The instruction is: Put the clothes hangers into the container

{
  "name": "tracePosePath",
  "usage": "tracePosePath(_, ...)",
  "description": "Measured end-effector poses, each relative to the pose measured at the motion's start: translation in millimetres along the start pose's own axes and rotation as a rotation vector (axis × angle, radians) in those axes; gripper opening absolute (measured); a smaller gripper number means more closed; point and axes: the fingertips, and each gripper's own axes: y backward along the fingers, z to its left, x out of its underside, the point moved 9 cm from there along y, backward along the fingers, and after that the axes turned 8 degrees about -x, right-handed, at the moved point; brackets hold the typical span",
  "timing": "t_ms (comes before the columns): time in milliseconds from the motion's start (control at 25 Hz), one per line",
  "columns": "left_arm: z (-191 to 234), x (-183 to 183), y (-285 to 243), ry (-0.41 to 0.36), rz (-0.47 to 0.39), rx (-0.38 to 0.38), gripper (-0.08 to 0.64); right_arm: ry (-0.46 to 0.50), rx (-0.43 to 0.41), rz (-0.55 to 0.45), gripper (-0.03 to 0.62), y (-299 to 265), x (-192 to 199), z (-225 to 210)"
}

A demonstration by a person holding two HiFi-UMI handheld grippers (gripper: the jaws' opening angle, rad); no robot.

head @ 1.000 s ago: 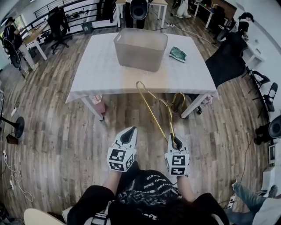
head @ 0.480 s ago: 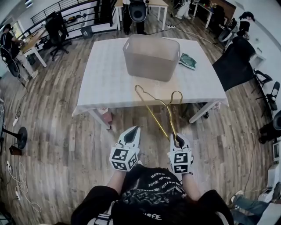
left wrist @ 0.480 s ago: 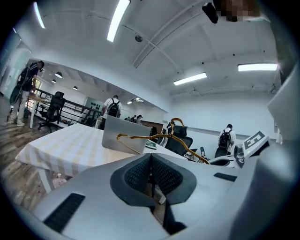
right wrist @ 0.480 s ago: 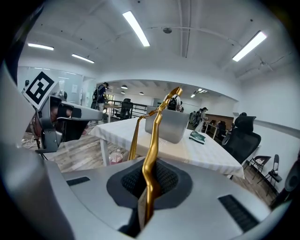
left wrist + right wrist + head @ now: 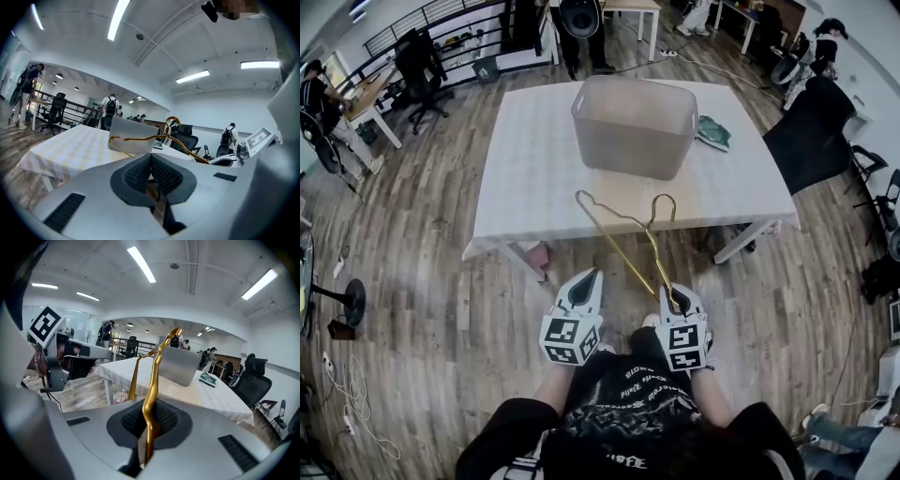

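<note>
One gold clothes hanger (image 5: 619, 246), one translucent grey container (image 5: 633, 127), one small green item (image 5: 713, 132) and two hand-held grippers are shown. The container and the green item are carried, apart from each other, by a single desk (image 5: 534, 178) covered with a pale checked cloth, which is set on a wood-plank floor (image 5: 441, 300) in an open office; chairs, other desks and several people are seen in the background. The hanger is held in the air in front of the desk, at its near edge and short of the container. One corner of the hanger (image 5: 152, 394) is clamped by the right hand-held gripper (image 5: 673, 295), whose jaws are closed on the wire. The long axis is directed away from the person and toward the desk, slanting leftward in the head view, and the hook is turned toward the container. The left hand-held gripper (image 5: 591, 275) is held beside the right one with its jaws closed on nothing (image 5: 151, 157).
</note>
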Motion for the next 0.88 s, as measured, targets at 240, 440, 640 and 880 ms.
tracePosePath(240, 5, 2, -35, 0.027, 0.019, -0.065, 0.02, 0.079, -0.074, 0.011, 0.008, -31, -16, -26)
tracePosePath(440, 14, -9, -94, 0.017, 0.039, -0.105, 0.02, 0.088, -0.136, -0.002, 0.008, -82, -35, -71)
tracePosePath(640, 20, -28, -156, 0.017, 0.022, -0.172, 0.02, 0.194, -0.179, -0.034, 0.008, -116, -77, -122)
tracePosePath(880, 5, -53, -239, 0.016, -0.008, -0.21, 0.02, 0.224, -0.216, -0.097, 0.008, -150, -125, -207)
